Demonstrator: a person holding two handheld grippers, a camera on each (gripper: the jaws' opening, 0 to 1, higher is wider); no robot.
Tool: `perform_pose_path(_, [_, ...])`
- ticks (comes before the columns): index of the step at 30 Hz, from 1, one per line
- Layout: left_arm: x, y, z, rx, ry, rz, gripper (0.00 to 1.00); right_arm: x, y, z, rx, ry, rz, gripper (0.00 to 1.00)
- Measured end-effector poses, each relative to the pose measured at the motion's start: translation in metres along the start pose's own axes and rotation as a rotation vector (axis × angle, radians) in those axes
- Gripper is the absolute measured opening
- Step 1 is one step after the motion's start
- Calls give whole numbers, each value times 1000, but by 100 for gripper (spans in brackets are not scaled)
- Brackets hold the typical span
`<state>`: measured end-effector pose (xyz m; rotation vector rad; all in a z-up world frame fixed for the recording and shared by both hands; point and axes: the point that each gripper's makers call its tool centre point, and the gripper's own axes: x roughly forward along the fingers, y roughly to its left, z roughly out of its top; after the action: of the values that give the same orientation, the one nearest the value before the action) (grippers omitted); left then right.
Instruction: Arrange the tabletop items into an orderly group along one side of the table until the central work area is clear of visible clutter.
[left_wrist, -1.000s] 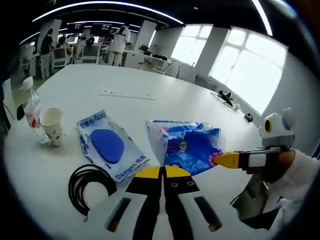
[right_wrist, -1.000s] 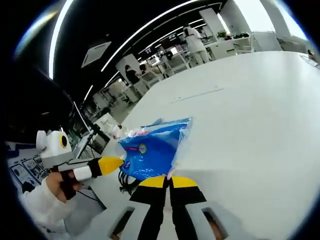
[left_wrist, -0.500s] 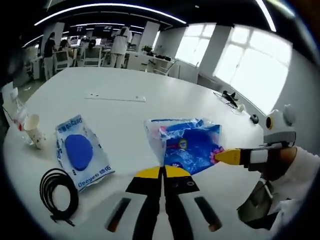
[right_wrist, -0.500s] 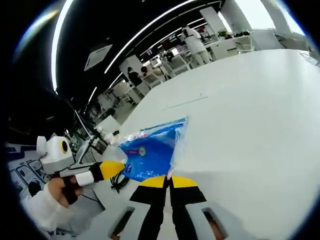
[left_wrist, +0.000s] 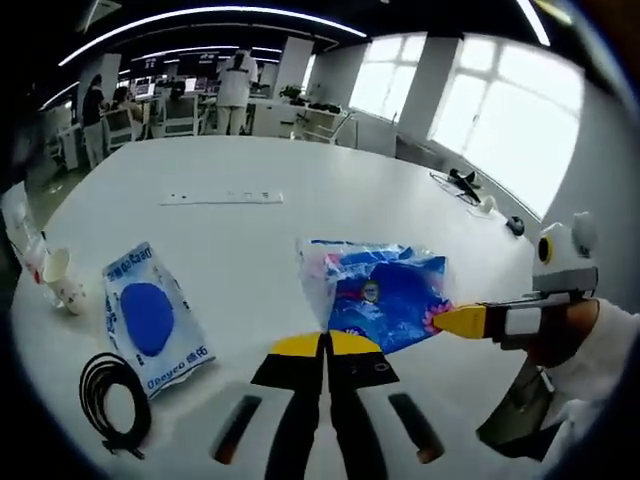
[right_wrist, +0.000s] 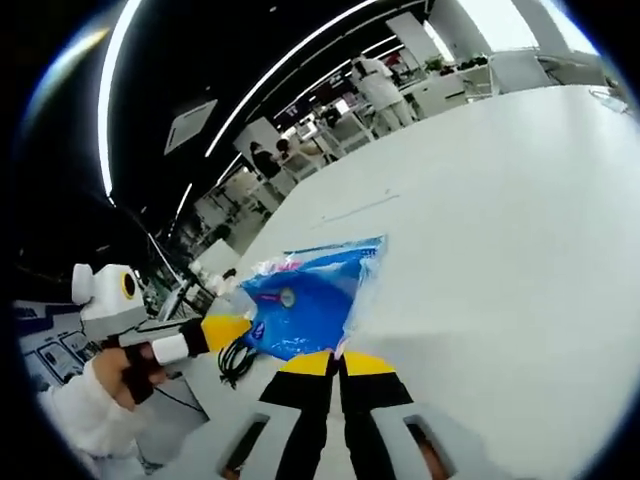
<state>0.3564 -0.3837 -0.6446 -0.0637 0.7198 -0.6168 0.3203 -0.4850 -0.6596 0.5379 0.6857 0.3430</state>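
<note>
The left gripper (left_wrist: 326, 345) has its yellow-tipped black jaws pressed together on the near edge of a blue plastic bag (left_wrist: 380, 292), pinching the crinkled, glossy film. The right gripper (right_wrist: 338, 362) is likewise closed on the same bag (right_wrist: 305, 305), gripping another edge of it; in the left gripper view it comes in from the right as a yellow tip (left_wrist: 462, 321) touching the bag's corner, held by a hand in a white sleeve (left_wrist: 590, 345).

The bag is shiny, wrinkled and partly see-through at one side, with pink print and a small round mark on its blue face. It lies on a smooth white table (left_wrist: 250, 165), held between the two grippers.

To the left of it in the left gripper view lies a flat rectangular packet (left_wrist: 150, 317), pale blue with a dark blue oval in the middle and printed letters along its edge. Just beside that, nearer the table edge, a thin black cable (left_wrist: 112, 402) is wound in a loose coil. Farther left stand a white paper cup (left_wrist: 62, 280) with small spots and a clear plastic bottle (left_wrist: 22, 232) close behind it. A thin flat white strip (left_wrist: 222, 198) lies well apart, toward the far side of the table.
</note>
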Motion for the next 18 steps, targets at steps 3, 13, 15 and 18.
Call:
perform_pose_path(3, [0,1,-4,39,30,-7,0,8,-6,-2,29,7,-9,0])
perform_pose_path(13, [11,29,4,43,46,18,0,36,1,3,-17,47,-15,0])
perform_pose_path(15, [15,35,6,43,48,19,0,45,1,6,-52,61,-20,0])
perform_pose_path(18, [22,44,8,43,53,23,0,59,-1,12,-67,76,-22,0])
